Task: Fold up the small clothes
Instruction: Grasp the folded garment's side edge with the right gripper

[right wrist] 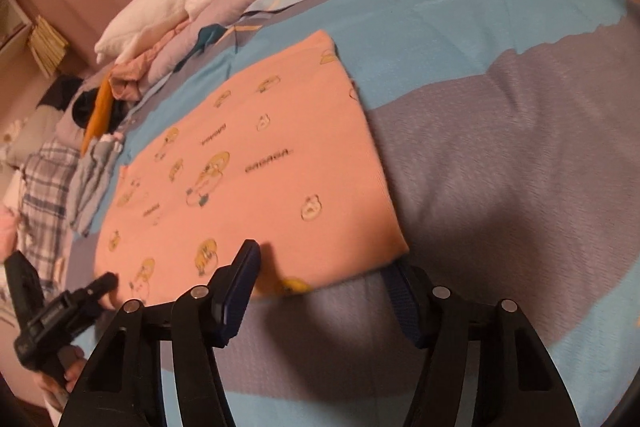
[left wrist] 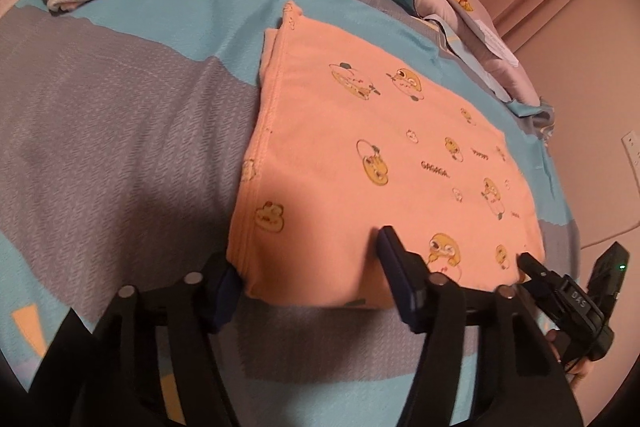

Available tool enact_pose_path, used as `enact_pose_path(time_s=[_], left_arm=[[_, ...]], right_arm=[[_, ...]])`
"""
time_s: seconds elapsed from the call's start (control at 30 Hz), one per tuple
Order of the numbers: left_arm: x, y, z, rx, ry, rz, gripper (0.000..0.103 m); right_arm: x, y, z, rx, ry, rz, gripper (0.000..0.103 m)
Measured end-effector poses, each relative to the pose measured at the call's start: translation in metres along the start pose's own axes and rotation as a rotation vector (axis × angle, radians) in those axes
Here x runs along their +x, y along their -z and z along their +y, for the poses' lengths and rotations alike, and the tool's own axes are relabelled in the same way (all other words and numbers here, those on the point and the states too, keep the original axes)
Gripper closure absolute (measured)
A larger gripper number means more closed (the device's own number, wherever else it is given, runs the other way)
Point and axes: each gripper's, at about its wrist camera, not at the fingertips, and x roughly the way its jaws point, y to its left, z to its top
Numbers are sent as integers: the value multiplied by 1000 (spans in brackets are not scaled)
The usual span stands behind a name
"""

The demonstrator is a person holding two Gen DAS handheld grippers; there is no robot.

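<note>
Both my claws were spread wide at the near edge of the peach cloth (left wrist: 360, 163) lying flat on the bed (left wrist: 120, 147): left gripper (left wrist: 308, 267), right gripper (right wrist: 324, 275). Looked mid-fold; next I'd pinch both corners and lift.

Near hem of orange cloth (left wrist: 360, 155) behind left gripper (left wrist: 308, 277); contact unclear.

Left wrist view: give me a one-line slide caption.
Open left gripper straddles the near left corner of the folded peach cartoon-print cotton garment on a blue-and-grey patterned bedsheet.
</note>
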Motion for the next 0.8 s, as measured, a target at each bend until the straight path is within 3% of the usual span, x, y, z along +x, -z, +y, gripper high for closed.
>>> enact_pose_path(time_s=[0.13, 0.17, 0.2, 0.23, 0.27, 0.5, 0.8], left_arm=[[4, -6, 4, -39, 43, 10, 68], [5, -7, 3, -43, 46, 11, 71], [6, -8, 3, -47, 52, 13, 84], [7, -8, 3, -50, 58, 16, 90], [7, -9, 3, -57, 62, 16, 90], [-19, -5, -7, -17, 56, -50, 94], [-56, 18, -17, 23, 78, -49, 94]], right_arm=[[8, -9, -4, 57, -44, 6, 59], [10, -11, -5, 66, -48, 8, 67], [11, -13, -5, 72, -45, 9, 72], [13, -14, -5, 74, -40, 8, 80], [13, -15, -4, 71, -35, 6, 90], [-11, -13, 10, 14, -20, -65, 95], [-51, -1, 16, -32, -38, -99, 96]])
